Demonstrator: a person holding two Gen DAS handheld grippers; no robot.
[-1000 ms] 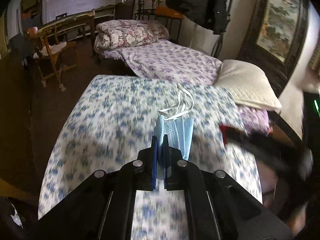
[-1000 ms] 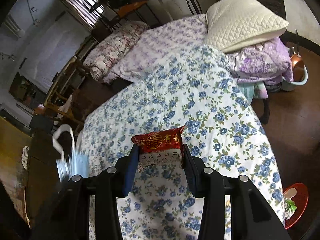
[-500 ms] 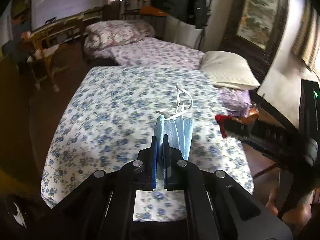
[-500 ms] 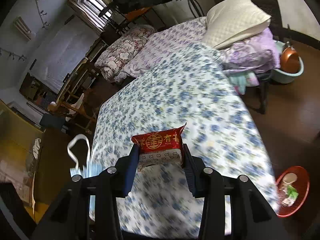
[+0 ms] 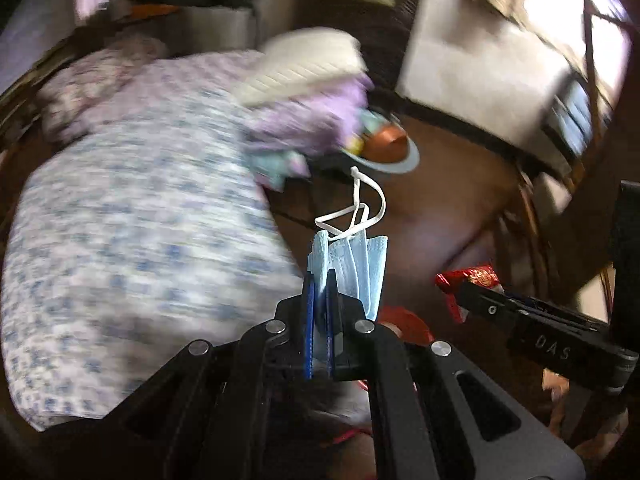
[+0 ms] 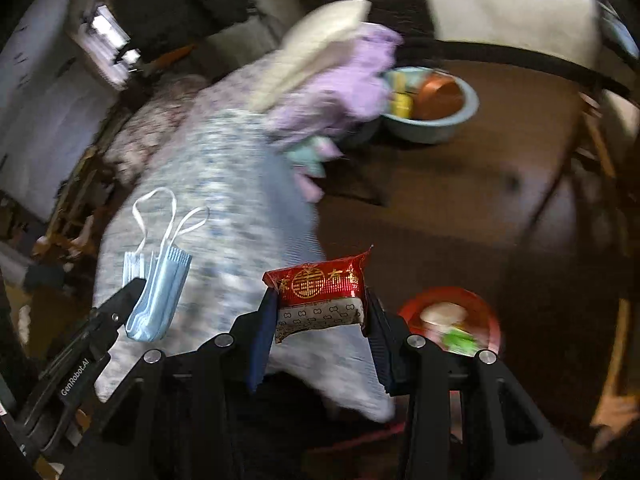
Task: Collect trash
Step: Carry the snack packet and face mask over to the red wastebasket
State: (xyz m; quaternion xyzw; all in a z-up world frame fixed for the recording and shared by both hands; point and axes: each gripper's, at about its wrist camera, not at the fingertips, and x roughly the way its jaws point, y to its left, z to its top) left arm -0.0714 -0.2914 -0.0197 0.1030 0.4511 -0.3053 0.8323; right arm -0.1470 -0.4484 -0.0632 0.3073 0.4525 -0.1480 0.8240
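My left gripper (image 5: 319,280) is shut on a folded blue face mask (image 5: 356,268) with white ear loops; the mask also shows in the right wrist view (image 6: 158,292), held up at the left. My right gripper (image 6: 320,300) is shut on a red and white snack packet (image 6: 320,296); the packet also shows in the left wrist view (image 5: 472,278) at the right. Both grippers hang past the bed's foot corner, above the brown floor. A red bin (image 6: 450,322) with scraps inside sits on the floor just right of my right gripper; its rim peeks out in the left wrist view (image 5: 404,320).
The bed with a blue flowered sheet (image 6: 224,216) fills the left. A cream pillow (image 6: 320,48) and purple bedding (image 6: 344,92) lie at its far side. A blue basin (image 6: 432,108) with a copper pot stands on the floor. A wooden chair (image 6: 592,152) is at the right.
Both grippers have swung right, away from the bed top towards the floor. The red bin is now close in front of the right gripper. Both grips are unchanged.
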